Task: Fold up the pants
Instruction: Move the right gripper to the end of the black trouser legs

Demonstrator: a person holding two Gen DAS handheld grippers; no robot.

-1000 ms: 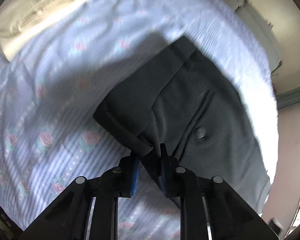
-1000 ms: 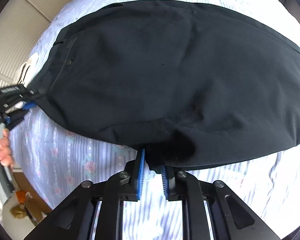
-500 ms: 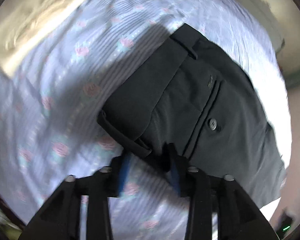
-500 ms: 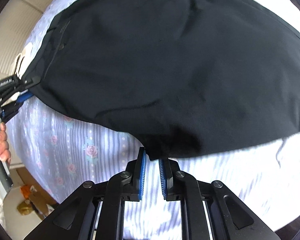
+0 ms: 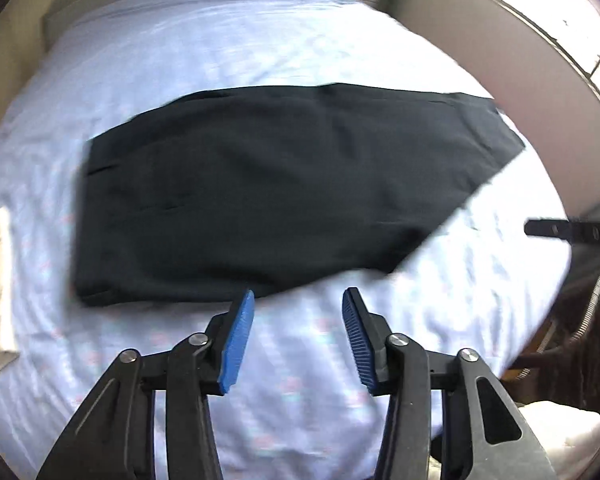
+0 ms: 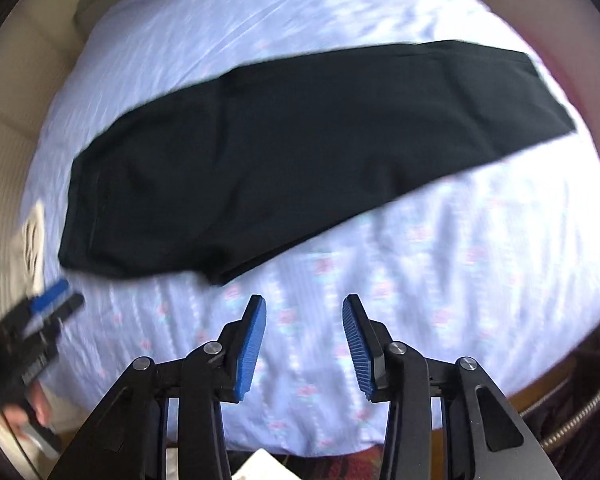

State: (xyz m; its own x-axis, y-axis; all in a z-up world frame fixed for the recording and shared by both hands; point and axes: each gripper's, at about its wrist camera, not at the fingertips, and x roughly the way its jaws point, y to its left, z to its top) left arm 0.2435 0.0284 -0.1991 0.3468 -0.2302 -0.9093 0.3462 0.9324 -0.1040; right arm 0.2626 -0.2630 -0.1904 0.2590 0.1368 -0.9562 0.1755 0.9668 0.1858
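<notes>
Left wrist view: the dark pants [image 5: 284, 184], folded lengthwise, are seen lying flat on the bed [image 5: 260, 32]; the left hand-held gripper [image 5: 298, 336] is released, its jaws just opened with nothing between them.

Right wrist view: the right hand-held gripper [image 6: 304, 340] is likewise released and empty. 1 fold appears done; a crosswise fold seems due next, calling for fresh grips at the hem. Floral sheets and cream walls are shown.

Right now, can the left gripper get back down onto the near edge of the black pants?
Probably yes. The left gripper hangs open and empty just short of the pants, which lie flat on the floral sheet, and nothing sits between them.
</notes>
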